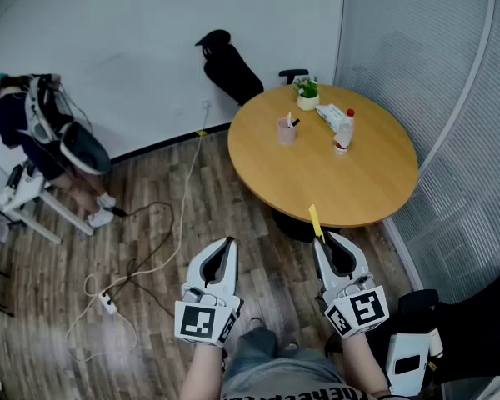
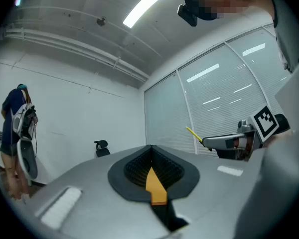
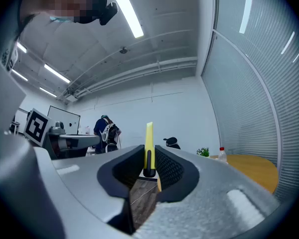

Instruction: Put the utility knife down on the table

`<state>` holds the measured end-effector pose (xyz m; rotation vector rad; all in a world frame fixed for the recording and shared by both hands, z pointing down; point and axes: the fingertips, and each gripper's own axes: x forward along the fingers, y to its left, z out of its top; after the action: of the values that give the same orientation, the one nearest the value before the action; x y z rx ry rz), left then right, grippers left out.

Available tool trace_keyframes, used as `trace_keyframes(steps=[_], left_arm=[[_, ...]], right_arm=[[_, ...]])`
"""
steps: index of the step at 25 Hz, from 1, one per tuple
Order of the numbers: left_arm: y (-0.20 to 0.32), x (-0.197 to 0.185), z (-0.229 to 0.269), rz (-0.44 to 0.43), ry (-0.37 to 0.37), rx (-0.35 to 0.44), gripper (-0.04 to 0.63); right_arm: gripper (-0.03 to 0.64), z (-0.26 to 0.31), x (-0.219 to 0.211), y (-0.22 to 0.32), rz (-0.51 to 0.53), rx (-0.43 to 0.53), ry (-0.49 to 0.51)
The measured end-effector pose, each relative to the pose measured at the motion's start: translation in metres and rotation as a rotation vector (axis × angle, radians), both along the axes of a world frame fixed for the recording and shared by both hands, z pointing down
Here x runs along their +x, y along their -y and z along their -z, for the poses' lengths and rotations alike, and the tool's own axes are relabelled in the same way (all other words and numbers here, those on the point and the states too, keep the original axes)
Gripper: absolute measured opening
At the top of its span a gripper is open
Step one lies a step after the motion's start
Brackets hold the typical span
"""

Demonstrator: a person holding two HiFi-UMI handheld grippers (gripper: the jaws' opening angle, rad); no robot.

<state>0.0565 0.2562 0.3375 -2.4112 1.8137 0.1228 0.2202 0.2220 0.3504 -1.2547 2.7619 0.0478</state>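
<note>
A slim yellow utility knife [image 1: 315, 221] sticks out forward from my right gripper [image 1: 325, 242], which is shut on it; in the right gripper view the knife [image 3: 149, 146] stands upright between the black pads. The knife's tip hangs over the near edge of the round wooden table [image 1: 375, 177]. My left gripper [image 1: 226, 245] is shut with nothing in it, held over the floor to the left of the right one. From the left gripper view, the right gripper [image 2: 229, 142] with the knife [image 2: 193, 133] shows at the right.
On the table stand a pink cup [image 1: 287, 130], a small potted plant [image 1: 307, 95], a white bottle with a red cap [image 1: 344, 130] and a white packet [image 1: 329, 114]. A black chair [image 1: 230, 69] is behind the table. A person [image 1: 37, 132] stands at the far left. Cables [image 1: 150, 248] lie on the wooden floor.
</note>
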Motion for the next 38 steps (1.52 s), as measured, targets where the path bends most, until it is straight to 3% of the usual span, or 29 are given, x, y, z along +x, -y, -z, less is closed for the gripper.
trace_keyframes(steps=[14, 20, 38], left_arm=[[0.013, -0.010, -0.001, -0.015, -0.005, 0.005, 0.014], [0.030, -0.019, 0.001, -0.030, -0.009, 0.015, 0.014], [0.097, -0.066, -0.001, -0.065, -0.018, 0.022, 0.015]], right_arm=[[0.066, -0.003, -0.009, 0.010, -0.022, -0.001, 0.003], [0.066, -0.002, -0.012, 0.027, -0.043, -0.016, 0.048], [0.066, -0.008, -0.061, 0.087, -0.064, -0.026, 0.049]])
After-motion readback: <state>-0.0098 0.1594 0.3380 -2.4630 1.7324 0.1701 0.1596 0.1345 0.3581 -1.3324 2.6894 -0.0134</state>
